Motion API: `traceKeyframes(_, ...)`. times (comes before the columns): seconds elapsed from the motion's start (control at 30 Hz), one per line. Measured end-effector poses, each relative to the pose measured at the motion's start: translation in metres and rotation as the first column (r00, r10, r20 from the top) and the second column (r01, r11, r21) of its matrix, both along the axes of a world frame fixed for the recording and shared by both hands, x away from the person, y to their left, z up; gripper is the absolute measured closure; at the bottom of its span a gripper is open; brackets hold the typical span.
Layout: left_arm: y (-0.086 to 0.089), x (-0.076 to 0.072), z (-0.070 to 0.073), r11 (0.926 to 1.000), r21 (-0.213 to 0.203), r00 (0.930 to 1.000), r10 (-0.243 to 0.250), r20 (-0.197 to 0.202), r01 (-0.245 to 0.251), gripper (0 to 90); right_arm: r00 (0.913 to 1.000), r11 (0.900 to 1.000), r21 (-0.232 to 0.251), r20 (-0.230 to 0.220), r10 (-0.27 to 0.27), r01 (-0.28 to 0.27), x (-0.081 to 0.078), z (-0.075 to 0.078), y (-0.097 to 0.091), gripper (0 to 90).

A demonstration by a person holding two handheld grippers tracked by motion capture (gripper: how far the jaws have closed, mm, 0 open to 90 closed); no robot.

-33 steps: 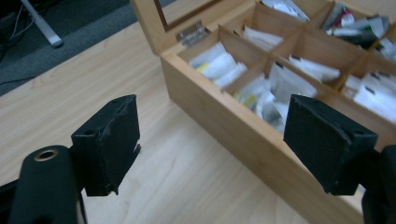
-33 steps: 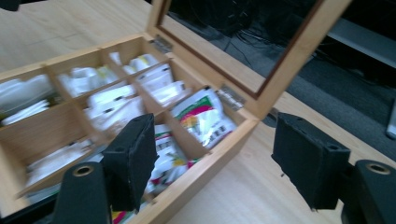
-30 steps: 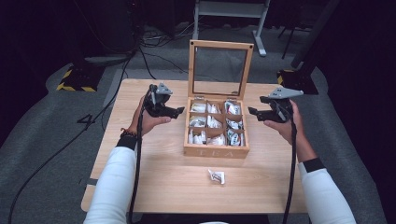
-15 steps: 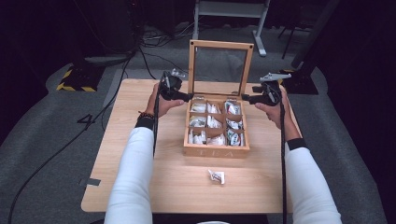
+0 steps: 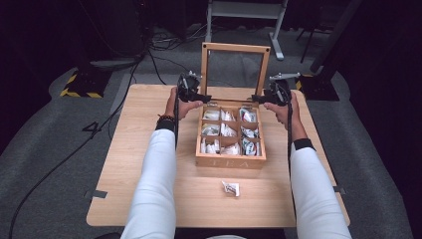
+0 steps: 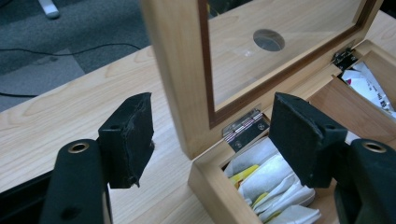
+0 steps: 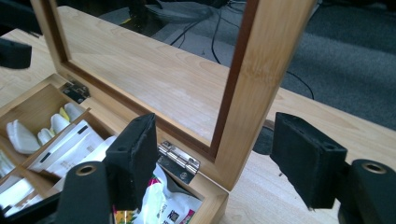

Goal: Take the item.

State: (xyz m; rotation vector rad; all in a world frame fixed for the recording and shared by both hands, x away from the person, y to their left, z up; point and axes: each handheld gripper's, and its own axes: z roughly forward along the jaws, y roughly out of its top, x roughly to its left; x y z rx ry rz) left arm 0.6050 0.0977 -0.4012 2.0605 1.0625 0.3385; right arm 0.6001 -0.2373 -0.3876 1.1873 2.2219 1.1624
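Both grippers: at lid side posts, fingers spread, not pinching; L just been closing, R wide.
Lid: upright, tea box mid-desk.
Left: grip, lower lid.

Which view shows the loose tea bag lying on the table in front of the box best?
The high view: the loose tea bag lies in plain sight on the table, just in front of the tea box. The two gripper views look at the upright lid and its hinges instead.
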Motion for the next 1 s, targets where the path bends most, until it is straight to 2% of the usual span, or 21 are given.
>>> traceKeyframes(0.13,-0.007,0.004,-0.004,1.0,-0.002,0.9999,0.001,-0.01,-0.001,29.9,0.9997,0.9999,0.006,-0.02,0.013,-0.013,0.004,-0.005,0.002,31.5)
traceKeyframes(0.17,-0.007,0.004,-0.005,0.9999,-0.013,0.9999,0.005,-0.015,-0.005,30.8,0.9998,1.0,-0.002,-0.021,0.004,-0.004,0.005,-0.006,0.004,31.3)
traceKeyframes(0.27,-0.008,0.005,-0.004,1.0,0.0,1.0,0.002,-0.009,-0.002,30.9,0.9997,0.9999,0.011,-0.026,-0.003,0.004,0.006,-0.008,0.005,30.3)
traceKeyframes(0.33,-0.007,0.005,-0.003,0.9999,-0.012,0.9999,0.011,-0.013,-0.011,32.8,0.9995,1.0,0.006,-0.031,-0.002,0.003,0.007,-0.009,0.005,31.4)
traceKeyframes(0.5,-0.003,0.003,-0.001,0.9997,-0.023,0.9999,0.007,-0.012,-0.007,36.8,0.9994,0.9995,0.016,-0.019,-0.028,0.028,0.005,-0.007,0.008,33.3)
traceKeyframes(0.6,0.001,-0.001,-0.001,0.9991,-0.042,1.0,-0.005,0.004,0.005,38.0,0.9994,0.9995,0.006,-0.016,-0.031,0.031,0.003,-0.005,0.009,33.3)
traceKeyframes(0.73,0.01,-0.009,0.003,0.9952,-0.097,0.9996,-0.014,0.024,0.016,39.1,0.9993,0.9991,0.021,0.002,-0.036,0.036,-0.003,-0.001,0.008,34.1)
traceKeyframes(0.83,0.014,-0.015,0.009,0.993,-0.113,0.9985,-0.028,0.048,0.034,41.9,0.9985,0.9976,0.047,0.018,-0.051,0.05,-0.008,0.002,0.005,34.7)
traceKeyframes(0.87,0.015,-0.018,0.012,0.991,-0.121,0.997,-0.051,0.058,0.057,43.0,0.9983,0.9973,0.051,0.024,-0.053,0.052,-0.009,0.003,0.004,35.4)
traceKeyframes(0.93,0.013,-0.024,0.018,0.9919,-0.103,0.9951,-0.067,0.073,0.075,43.6,0.9983,0.996,0.074,0.029,-0.051,0.049,-0.012,0.005,0.002,38.9)
traceKeyframes(1.0,0.011,-0.028,0.022,0.9901,-0.117,0.9938,-0.066,0.089,0.076,42.9,0.999,0.9943,0.106,0.04,-0.02,0.015,-0.017,0.008,0.001,41.9)
